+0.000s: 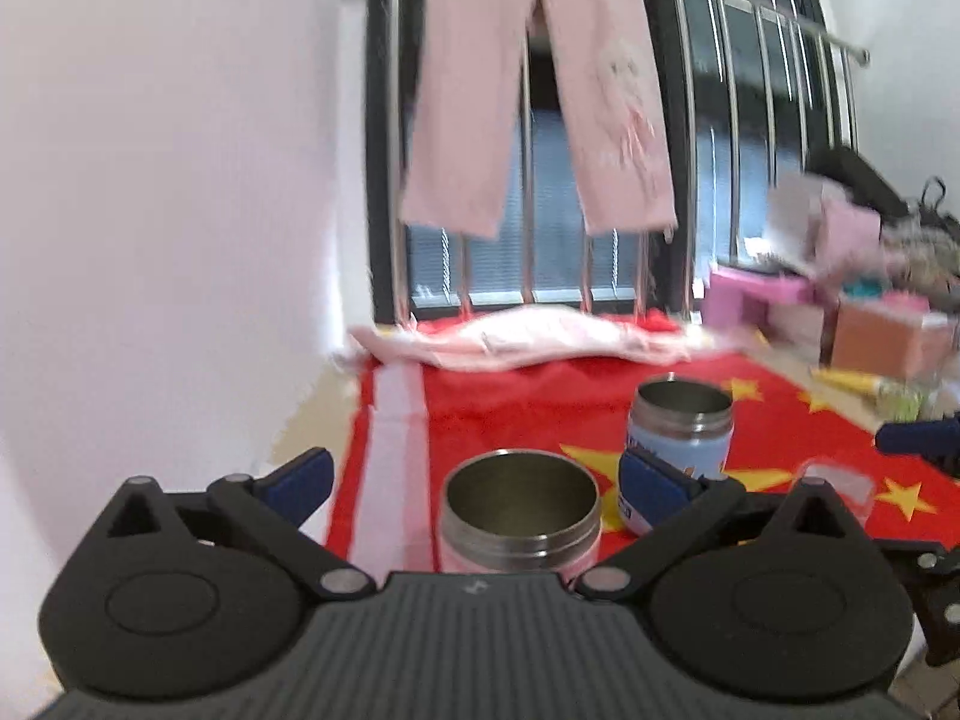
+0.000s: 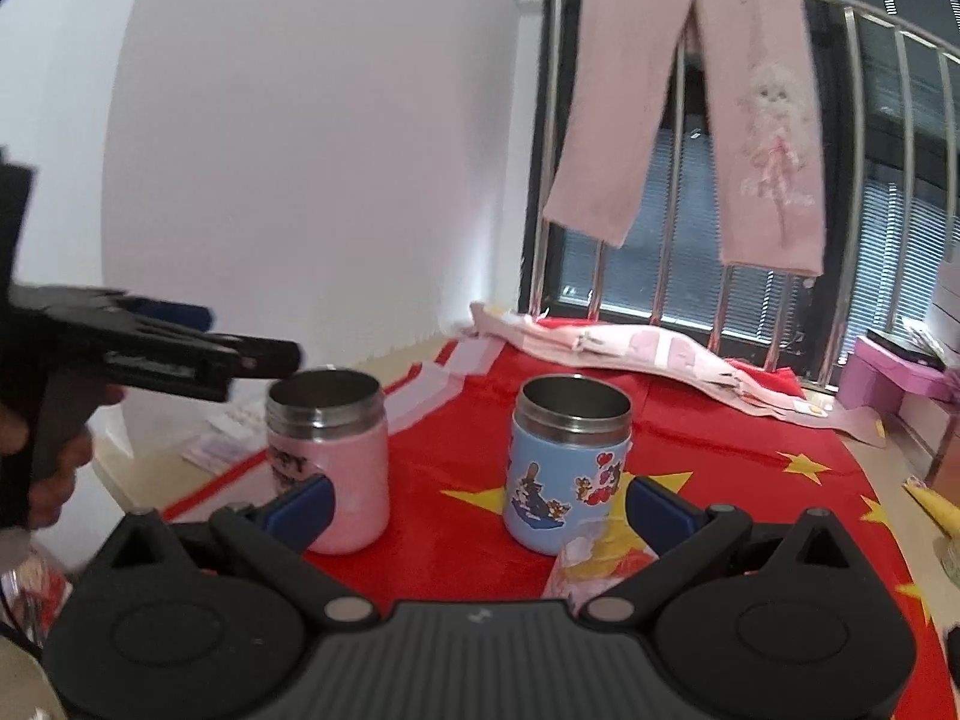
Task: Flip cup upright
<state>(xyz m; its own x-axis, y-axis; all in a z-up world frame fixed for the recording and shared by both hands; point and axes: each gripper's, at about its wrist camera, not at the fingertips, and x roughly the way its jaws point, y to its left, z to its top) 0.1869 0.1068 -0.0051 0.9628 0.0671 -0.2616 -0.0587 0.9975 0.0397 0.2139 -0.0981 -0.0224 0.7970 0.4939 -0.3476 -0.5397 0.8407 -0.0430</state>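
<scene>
Two steel cups stand upright on a red flag cloth (image 2: 468, 528), mouths up. The pink cup (image 1: 521, 519) (image 2: 329, 450) stands between the open fingers of my left gripper (image 1: 480, 474), just in front of it; the fingers are apart from its wall. The blue cartoon cup (image 1: 681, 429) (image 2: 567, 459) stands to its right. My right gripper (image 2: 480, 501) is open and empty, low in front of both cups. The left gripper also shows in the right wrist view (image 2: 180, 354), hovering above and left of the pink cup.
A small clear plastic wrapper (image 2: 579, 558) lies by the blue cup. Folded pink clothes (image 2: 630, 354) lie at the cloth's far edge below a railing hung with pink trousers (image 2: 702, 120). Pink boxes (image 1: 780, 294) stand at the right. A white wall is on the left.
</scene>
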